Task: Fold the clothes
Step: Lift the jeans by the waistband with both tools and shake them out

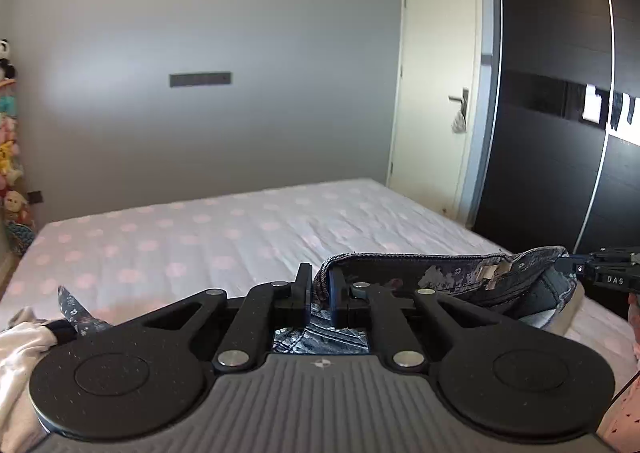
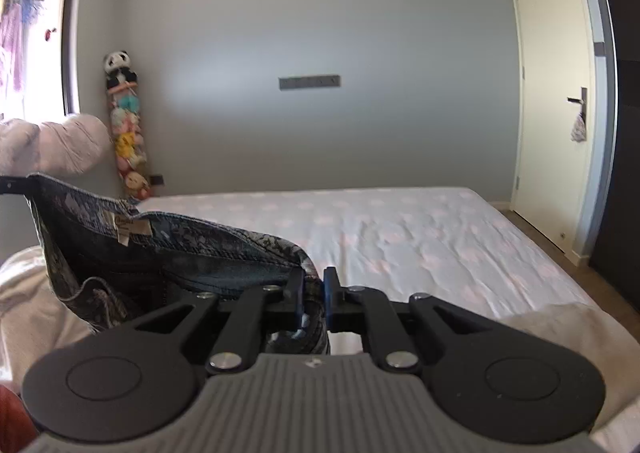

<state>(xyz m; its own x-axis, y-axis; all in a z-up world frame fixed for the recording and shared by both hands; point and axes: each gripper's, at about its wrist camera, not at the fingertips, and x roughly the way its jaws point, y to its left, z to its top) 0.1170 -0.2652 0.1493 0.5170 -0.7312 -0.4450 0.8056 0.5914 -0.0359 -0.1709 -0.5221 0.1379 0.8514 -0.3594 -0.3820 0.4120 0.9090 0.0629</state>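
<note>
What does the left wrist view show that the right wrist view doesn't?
Only the left wrist view: the dark wardrobe and the right tool at its right edge, gripping the far end of the waistband.

Only the right wrist view: the window, a pink pillow and the garment's label.

Both: the denim garment, each view's own tool clamped on it, the dotted bed sheet, the door and the stuffed toys.

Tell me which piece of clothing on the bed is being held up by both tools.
The dark patterned denim garment: its waistband is pinched by the left tool and right tool. The white garment lies loose on the polka-dot bed.
</note>
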